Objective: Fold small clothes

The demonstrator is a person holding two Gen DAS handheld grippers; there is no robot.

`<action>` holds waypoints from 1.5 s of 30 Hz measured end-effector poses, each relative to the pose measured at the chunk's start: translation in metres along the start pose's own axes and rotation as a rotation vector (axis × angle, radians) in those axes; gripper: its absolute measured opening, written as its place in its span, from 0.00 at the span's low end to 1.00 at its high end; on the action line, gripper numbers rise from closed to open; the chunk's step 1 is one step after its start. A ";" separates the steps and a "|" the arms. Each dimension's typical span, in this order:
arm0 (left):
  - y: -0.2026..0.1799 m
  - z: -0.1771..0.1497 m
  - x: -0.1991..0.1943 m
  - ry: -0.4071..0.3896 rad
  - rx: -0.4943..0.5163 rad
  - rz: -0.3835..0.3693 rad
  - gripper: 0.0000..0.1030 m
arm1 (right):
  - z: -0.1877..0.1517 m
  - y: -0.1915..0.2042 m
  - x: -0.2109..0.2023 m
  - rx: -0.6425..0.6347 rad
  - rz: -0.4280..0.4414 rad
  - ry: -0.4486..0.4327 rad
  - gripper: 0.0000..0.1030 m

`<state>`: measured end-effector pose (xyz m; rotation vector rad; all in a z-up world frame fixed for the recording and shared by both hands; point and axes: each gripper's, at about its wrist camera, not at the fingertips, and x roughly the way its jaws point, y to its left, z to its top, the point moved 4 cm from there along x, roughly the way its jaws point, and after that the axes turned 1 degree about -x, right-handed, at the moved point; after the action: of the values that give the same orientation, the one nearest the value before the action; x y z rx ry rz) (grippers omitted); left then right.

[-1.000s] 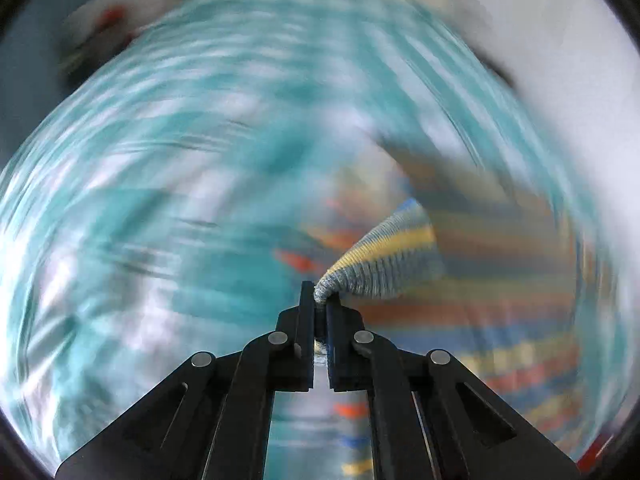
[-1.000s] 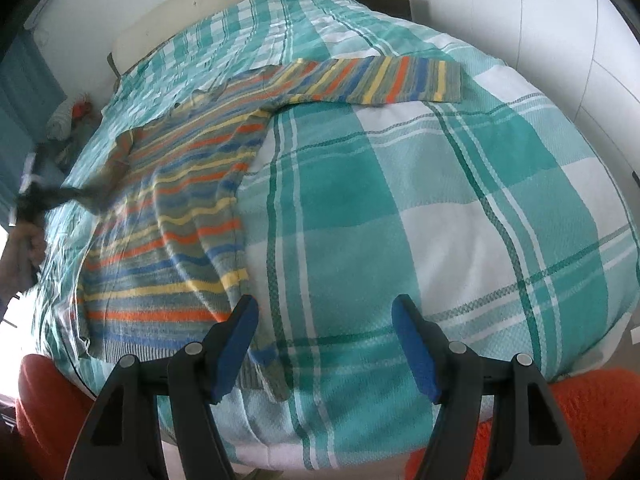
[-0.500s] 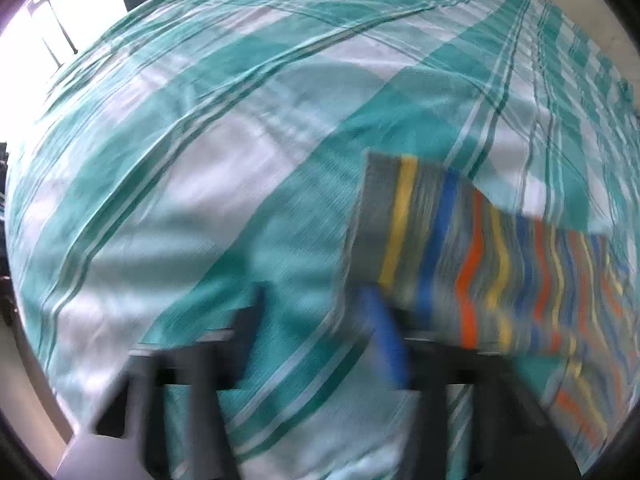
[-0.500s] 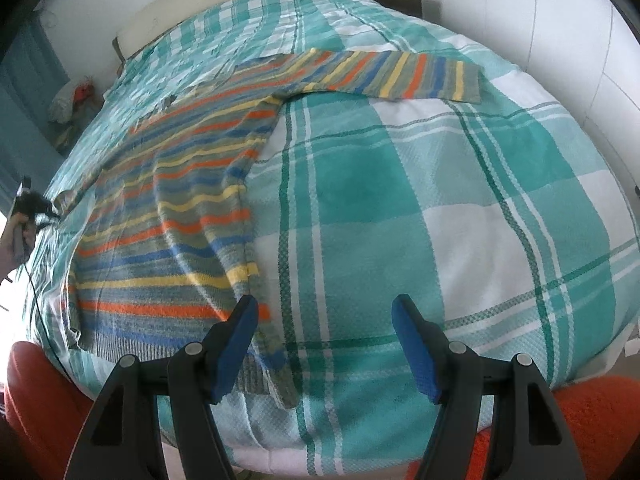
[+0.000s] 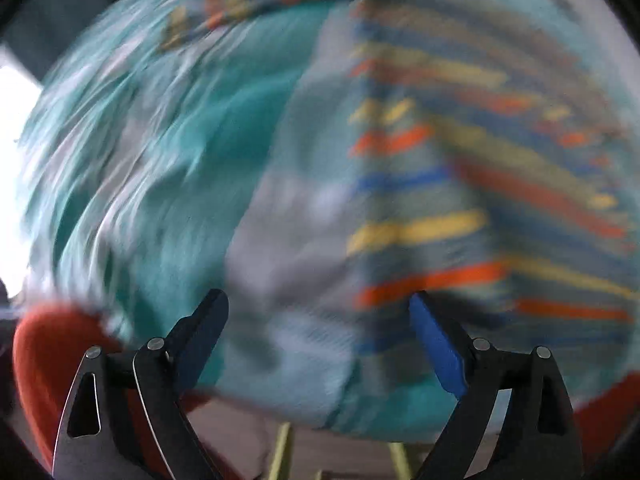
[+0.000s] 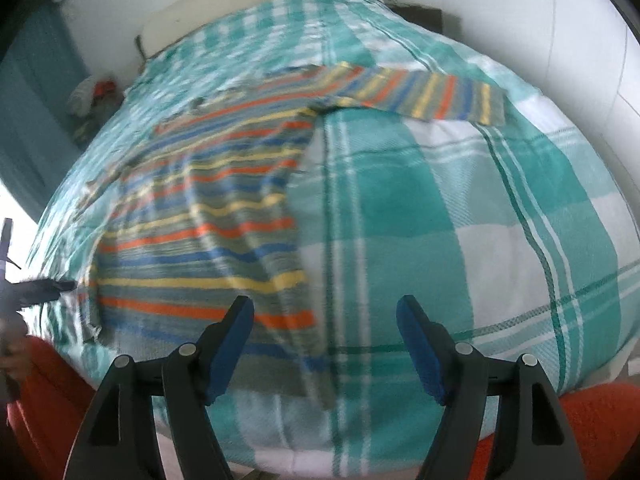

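- Spreading across the left half of the right wrist frame, the sweater (image 6: 208, 216) is seen whole, laid flat on the bedspread (image 6: 460, 208); in the left wrist frame only its hem side (image 5: 460, 200) fills the right half, heavily smeared by motion blur.
- One sleeve (image 6: 420, 94) is shown only by the right wrist view, stretched out toward the upper right of the frame; a blurred striped band (image 5: 260, 4) along the top of the left wrist frame cannot be identified with certainty.
- A wall (image 6: 540, 20), a pillow (image 6: 248, 0) and a bundle (image 6: 94, 94) at upper left are given by the right wrist view alone.
- The left gripper (image 6: 44, 288) is glimpsed at the left edge of the right wrist frame, just beside the sweater's lower corner.
- The sweater is knitted in grey with orange, yellow and blue stripes; its hem lies near the bottom edge of the bed.
- The left gripper (image 5: 318, 312) is spread wide with nothing between its fingers.
- The right gripper (image 6: 325, 320) is likewise held wide and empty, above the sweater's lower right corner.
- Orange fabric (image 6: 592, 420) is seen at the bottom corners of both frames.
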<state>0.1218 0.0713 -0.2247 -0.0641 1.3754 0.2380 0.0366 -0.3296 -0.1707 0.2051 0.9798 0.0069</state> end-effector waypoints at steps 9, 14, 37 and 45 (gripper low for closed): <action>-0.007 0.009 0.019 -0.005 -0.060 -0.428 0.03 | -0.020 -0.016 0.011 0.105 0.163 0.076 0.71; -0.001 0.023 -0.001 -0.004 0.015 -0.473 0.00 | -0.020 0.006 0.040 0.073 0.277 0.151 0.42; 0.015 0.001 0.023 0.074 0.045 -0.478 0.61 | -0.037 0.005 0.038 0.083 0.214 0.343 0.53; -0.011 -0.018 0.021 0.077 0.162 -0.136 0.54 | -0.056 0.001 0.054 0.059 0.055 0.447 0.16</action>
<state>0.1101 0.0599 -0.2500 -0.0319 1.4562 0.0101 0.0210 -0.3139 -0.2450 0.2920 1.4207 0.0776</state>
